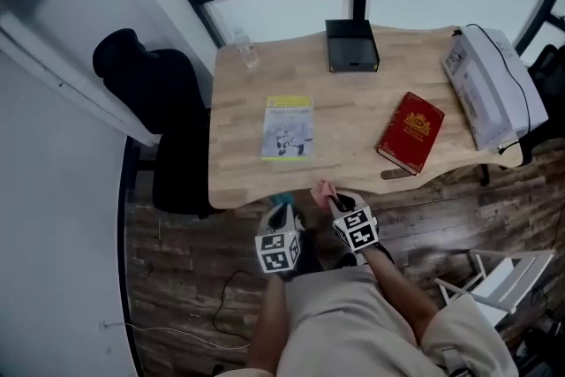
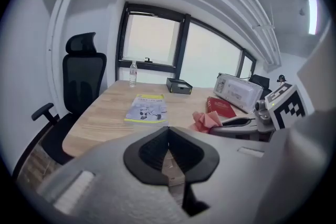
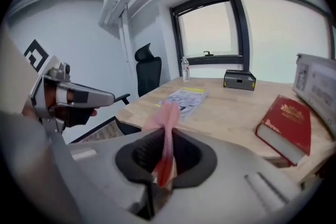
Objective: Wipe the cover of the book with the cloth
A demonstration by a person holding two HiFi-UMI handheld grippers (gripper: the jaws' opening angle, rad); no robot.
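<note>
A red hardcover book (image 1: 411,132) (image 2: 220,107) (image 3: 286,123) lies on the right half of the wooden table (image 1: 353,146). Left of the middle lies a thin booklet with a yellow top (image 1: 289,127) (image 2: 147,108) (image 3: 186,97). My right gripper (image 1: 331,199) (image 3: 167,162) hangs just off the table's near edge, shut on a pink cloth (image 1: 324,190) (image 2: 206,120) (image 3: 167,123) that sticks up between its jaws. Beside it on the left, my left gripper (image 1: 284,212) (image 2: 168,136) is shut with nothing in it. Both grippers are apart from the books.
At the table's far edge stand a black box (image 1: 351,45) and a clear water bottle (image 1: 247,51). A white machine (image 1: 485,84) sits at the right end. A black office chair (image 1: 154,101) stands left of the table, and a white chair (image 1: 503,274) on the floor at right.
</note>
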